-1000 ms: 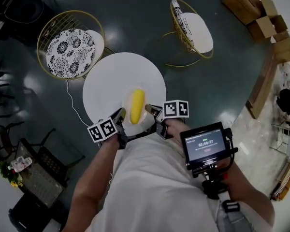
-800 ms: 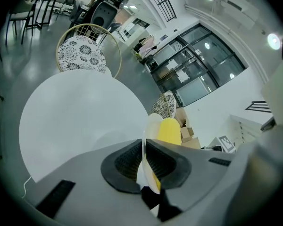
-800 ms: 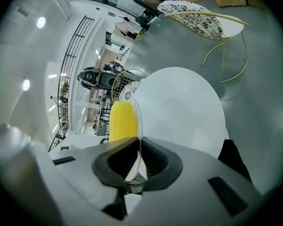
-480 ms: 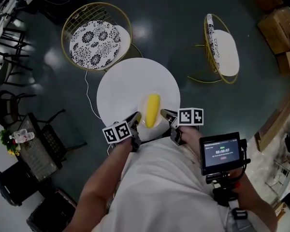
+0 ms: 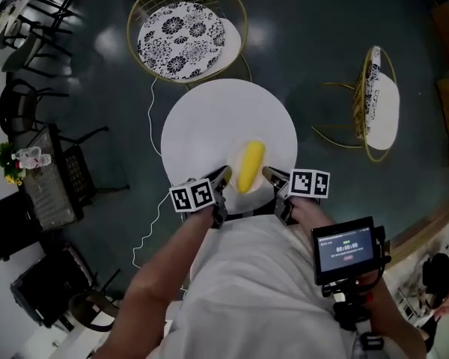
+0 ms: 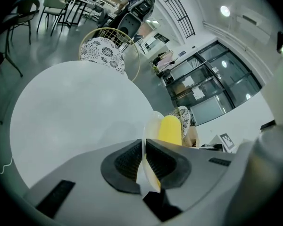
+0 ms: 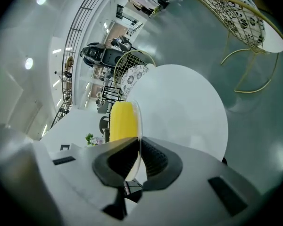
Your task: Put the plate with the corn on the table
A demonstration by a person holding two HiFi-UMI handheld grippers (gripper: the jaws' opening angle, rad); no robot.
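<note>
A yellow corn cob [image 5: 249, 166] lies on a small pale plate [image 5: 260, 191], held over the near edge of the round white table [image 5: 209, 126]. My left gripper [image 5: 223, 176] is shut on the plate's left rim, and my right gripper [image 5: 268, 175] is shut on its right rim. In the left gripper view the thin plate rim [image 6: 148, 131] runs between the dark pads of the left gripper [image 6: 144, 161], with the corn [image 6: 170, 130] beyond. The right gripper view shows the plate edge [image 7: 138, 114] pinched by the right gripper [image 7: 139, 161] and the corn [image 7: 122, 121] to its left.
A gold wire chair with a patterned cushion [image 5: 181, 38] stands beyond the table. A second gold chair [image 5: 378, 103] is to the right. A white cable [image 5: 156, 200] trails on the dark floor at the left. Dark chairs and a small table [image 5: 45, 185] stand at far left.
The view has shifted forward: the table and chairs sit lower and more central than before. Both grippers keep their hold on the plate, which now reaches further over the table's near edge.
</note>
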